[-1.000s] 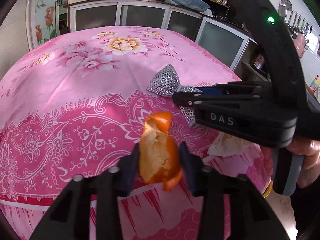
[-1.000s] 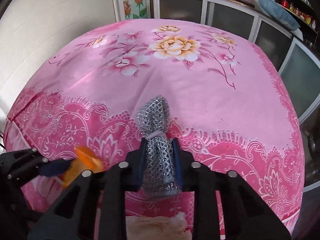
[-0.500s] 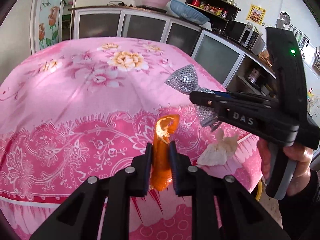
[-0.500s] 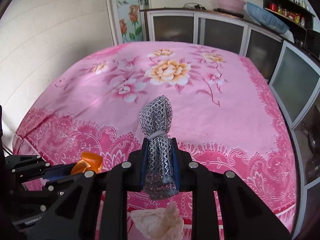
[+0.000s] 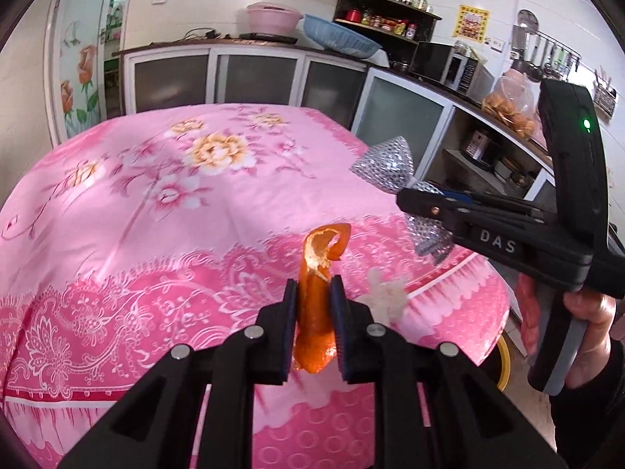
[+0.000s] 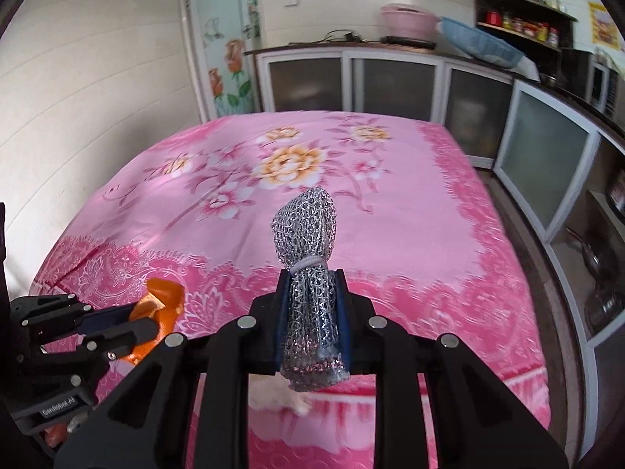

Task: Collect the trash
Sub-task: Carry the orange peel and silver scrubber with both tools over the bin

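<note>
My left gripper (image 5: 315, 293) is shut on a curled orange peel (image 5: 318, 305), held above the pink flowered tablecloth (image 5: 164, 211). The same peel (image 6: 158, 305) shows at the lower left of the right wrist view, in the left gripper (image 6: 129, 320). My right gripper (image 6: 311, 285) is shut on a silver mesh wrapper (image 6: 306, 273) tied with a band, also lifted off the cloth. In the left wrist view that wrapper (image 5: 386, 164) sticks out of the right gripper (image 5: 422, 201), held by a hand (image 5: 590, 308). A crumpled white tissue (image 5: 384, 293) lies on the cloth near the table's front edge, partly hidden in the right view (image 6: 273, 394).
Low cabinets with frosted doors (image 5: 250, 78) line the far wall, and more run along the right side (image 6: 543, 160). A pink basin (image 5: 273, 19) and a blue basket (image 5: 340, 41) sit on the counter. A tiled wall (image 6: 78, 90) stands to the left.
The left jaws have closed tight on the orange peel. Both grippers have risen and pulled back from the table with their loads, and the white tissue has stayed on the cloth.
</note>
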The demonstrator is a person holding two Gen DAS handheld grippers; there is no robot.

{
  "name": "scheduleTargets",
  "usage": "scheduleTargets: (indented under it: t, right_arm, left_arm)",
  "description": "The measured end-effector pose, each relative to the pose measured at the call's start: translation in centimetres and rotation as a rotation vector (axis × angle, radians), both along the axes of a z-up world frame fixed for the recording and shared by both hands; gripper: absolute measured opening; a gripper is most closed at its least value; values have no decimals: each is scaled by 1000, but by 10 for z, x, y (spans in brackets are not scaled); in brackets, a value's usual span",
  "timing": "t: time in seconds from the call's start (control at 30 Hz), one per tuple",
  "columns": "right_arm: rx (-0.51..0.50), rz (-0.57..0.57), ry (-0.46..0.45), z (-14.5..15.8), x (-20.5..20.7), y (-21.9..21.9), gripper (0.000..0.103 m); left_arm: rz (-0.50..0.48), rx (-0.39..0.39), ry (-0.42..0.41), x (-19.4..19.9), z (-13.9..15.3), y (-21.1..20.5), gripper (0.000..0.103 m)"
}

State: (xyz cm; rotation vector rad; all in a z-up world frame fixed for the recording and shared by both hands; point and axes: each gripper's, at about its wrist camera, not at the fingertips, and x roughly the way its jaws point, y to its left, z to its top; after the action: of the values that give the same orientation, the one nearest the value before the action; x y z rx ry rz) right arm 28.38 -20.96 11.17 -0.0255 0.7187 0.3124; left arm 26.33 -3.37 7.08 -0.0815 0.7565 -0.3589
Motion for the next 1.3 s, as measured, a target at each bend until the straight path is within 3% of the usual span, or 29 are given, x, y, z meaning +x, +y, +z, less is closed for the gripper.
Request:
scheduleTargets:
  t: [0.33, 0.67, 1.0, 1.3]
  right_arm:
    - [17, -188, -70, 22, -48, -102, 20]
    - [33, -444, -90, 19, -124, -227, 20]
    - [27, -700, -7, -34, -212, -336, 20]
    - [104, -780, 103, -102, -240, -376, 20]
  left_arm:
    - [-138, 15, -62, -9, 29, -82, 16]
    - [-394, 15, -75, -30, 29, -211, 16]
    - [-647, 23, -49, -73, -1, -338, 16]
    - [-753, 92, 24, -96, -48, -413, 16]
